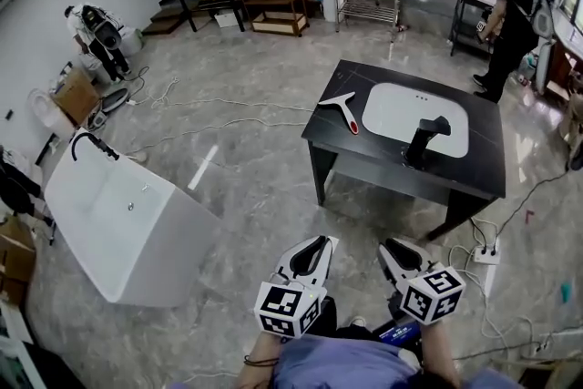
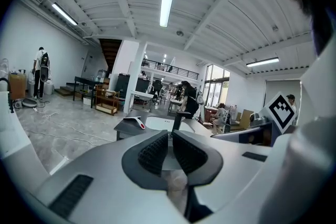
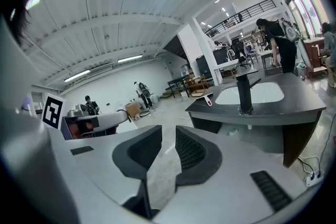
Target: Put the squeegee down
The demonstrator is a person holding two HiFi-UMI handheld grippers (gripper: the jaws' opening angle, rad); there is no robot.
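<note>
The squeegee (image 1: 342,107), white with a red handle end, lies flat on the far left corner of the black counter (image 1: 364,155), beside the white sink basin (image 1: 414,116) and black faucet (image 1: 424,141). It also shows far off in the left gripper view as the squeegee (image 2: 134,122) and in the right gripper view as the squeegee (image 3: 208,99). Both grippers hang close to the person's body, well short of the counter. The left gripper (image 1: 317,243) (image 2: 169,136) has its pads together and empty. The right gripper (image 1: 393,248) (image 3: 168,134) shows a narrow gap with only floor between the pads.
A white bathtub (image 1: 127,223) stands on the floor to the left. Cables (image 1: 228,127) run across the grey floor, and a power strip (image 1: 485,255) lies by the counter's near right leg. A person in black (image 1: 510,14) stands beyond the counter; shelving (image 1: 273,5) lines the back.
</note>
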